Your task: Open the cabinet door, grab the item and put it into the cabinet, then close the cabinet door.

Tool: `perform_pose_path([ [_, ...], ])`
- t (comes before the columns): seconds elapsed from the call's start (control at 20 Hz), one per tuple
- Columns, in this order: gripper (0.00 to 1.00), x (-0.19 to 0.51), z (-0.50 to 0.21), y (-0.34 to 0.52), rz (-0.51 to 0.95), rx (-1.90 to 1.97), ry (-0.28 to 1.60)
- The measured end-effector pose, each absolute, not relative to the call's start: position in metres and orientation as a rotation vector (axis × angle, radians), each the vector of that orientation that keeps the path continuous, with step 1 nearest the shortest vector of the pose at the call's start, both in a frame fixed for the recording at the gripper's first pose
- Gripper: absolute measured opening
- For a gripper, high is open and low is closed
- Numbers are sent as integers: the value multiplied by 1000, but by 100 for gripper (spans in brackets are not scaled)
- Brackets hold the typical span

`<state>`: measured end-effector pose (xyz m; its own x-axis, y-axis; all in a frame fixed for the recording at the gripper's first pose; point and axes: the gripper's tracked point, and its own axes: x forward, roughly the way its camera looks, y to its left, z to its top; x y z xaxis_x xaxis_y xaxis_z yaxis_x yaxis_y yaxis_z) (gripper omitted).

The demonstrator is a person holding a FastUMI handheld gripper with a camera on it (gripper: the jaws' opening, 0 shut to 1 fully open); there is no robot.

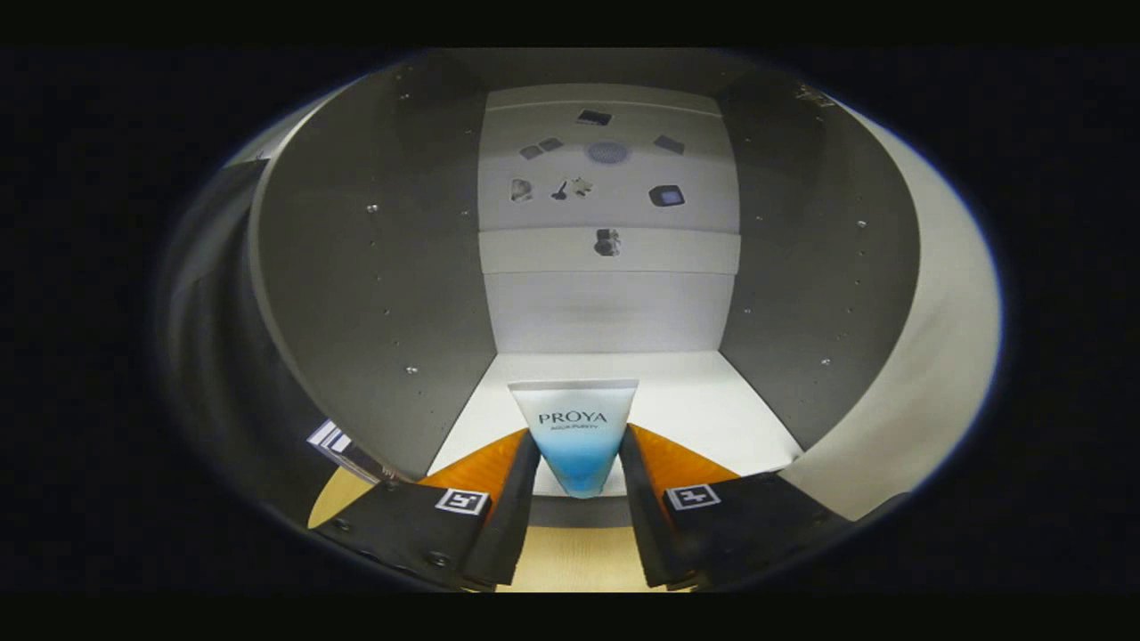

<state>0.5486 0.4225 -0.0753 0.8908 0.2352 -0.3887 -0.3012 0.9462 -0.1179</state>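
My gripper (579, 438) is shut on a white and blue tube (576, 436). The tube stands between the fingers with its flat white crimped end pointing forward. Straight ahead is the open cabinet (614, 312), whose white floor (704, 409) begins just beyond the fingertips. The tube's front end reaches over that floor. Grey side walls rise left and right of the opening, and the pale back wall carries several small dark stickers (608, 151). The cabinet's door edge (926, 374) curves along the right of the opening.
A light wooden surface (579, 556) lies below the gripper, in front of the cabinet's threshold. Small screws dot both grey side walls (374, 294). A striped marker (331, 436) sits low on the left, outside the cabinet.
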Motion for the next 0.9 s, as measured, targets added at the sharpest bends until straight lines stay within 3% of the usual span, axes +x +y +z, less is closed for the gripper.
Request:
perform_pose_path([
  [0.9, 61, 573, -101, 427, 262, -182, 434],
])
